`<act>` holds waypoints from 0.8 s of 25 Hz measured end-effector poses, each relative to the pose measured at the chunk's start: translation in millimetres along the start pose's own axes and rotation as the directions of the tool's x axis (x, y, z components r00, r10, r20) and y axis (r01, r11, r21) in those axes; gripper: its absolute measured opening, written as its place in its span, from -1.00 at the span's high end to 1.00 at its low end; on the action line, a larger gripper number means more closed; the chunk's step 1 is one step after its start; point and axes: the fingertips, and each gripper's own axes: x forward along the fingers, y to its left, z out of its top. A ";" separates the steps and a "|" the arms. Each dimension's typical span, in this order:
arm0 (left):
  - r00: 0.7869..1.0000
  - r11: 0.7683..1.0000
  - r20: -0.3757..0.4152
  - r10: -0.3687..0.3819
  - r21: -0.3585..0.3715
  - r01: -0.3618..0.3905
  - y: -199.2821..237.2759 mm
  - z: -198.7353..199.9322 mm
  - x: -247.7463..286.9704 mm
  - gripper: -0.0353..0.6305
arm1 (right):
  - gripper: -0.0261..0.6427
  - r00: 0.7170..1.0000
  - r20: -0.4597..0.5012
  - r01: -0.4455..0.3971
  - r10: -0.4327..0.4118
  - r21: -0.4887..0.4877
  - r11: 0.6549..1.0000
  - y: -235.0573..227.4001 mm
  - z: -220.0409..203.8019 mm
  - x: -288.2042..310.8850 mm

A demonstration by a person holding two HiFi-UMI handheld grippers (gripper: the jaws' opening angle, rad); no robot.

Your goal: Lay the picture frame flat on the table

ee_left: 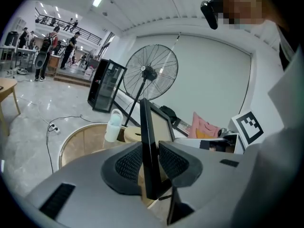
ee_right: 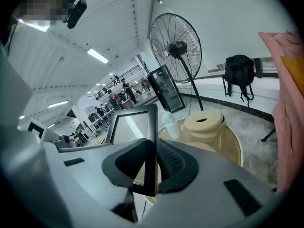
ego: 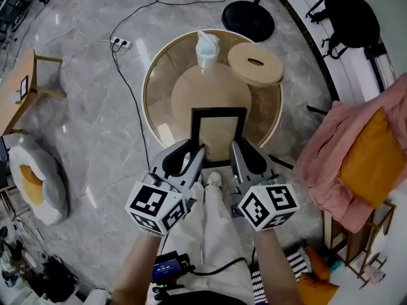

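A black picture frame (ego: 218, 112) with a pale panel hangs over the near part of the round wooden table (ego: 159, 88), held by its two lower sides. My left gripper (ego: 198, 152) is shut on the frame's left edge. In the left gripper view that edge (ee_left: 145, 127) stands upright between the two dark pads (ee_left: 128, 165). My right gripper (ego: 236, 150) is shut on the frame's right edge, and in the right gripper view the black edge (ee_right: 151, 127) sits between its pads (ee_right: 170, 161). The frame's bottom is hidden behind the grippers.
A white bottle (ego: 206, 51) and a round tan lid with a hole (ego: 255, 63) sit at the table's far side. A fan's black base (ego: 248, 20) stands beyond. Pink cloth on furniture (ego: 356, 151) lies to the right, and a cable (ego: 130, 94) runs along the floor on the left.
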 end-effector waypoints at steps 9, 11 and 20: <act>0.995 0.997 -0.098 0.002 -0.071 -0.009 44.0 -61.9 44.3 0.53 | 0.67 0.995 -0.086 0.058 -0.056 0.016 0.998 -42.9 -58.0 48.2; 0.993 0.996 -0.116 0.006 -0.083 -0.016 53.1 -73.2 52.0 0.53 | 0.67 0.992 -0.109 0.066 -0.063 0.017 0.998 -50.2 -69.0 58.3; 0.981 0.990 -0.194 0.032 -0.131 -0.058 90.2 -115.3 97.4 0.53 | 0.67 0.977 -0.185 0.119 -0.109 0.042 0.992 -90.8 -106.0 105.1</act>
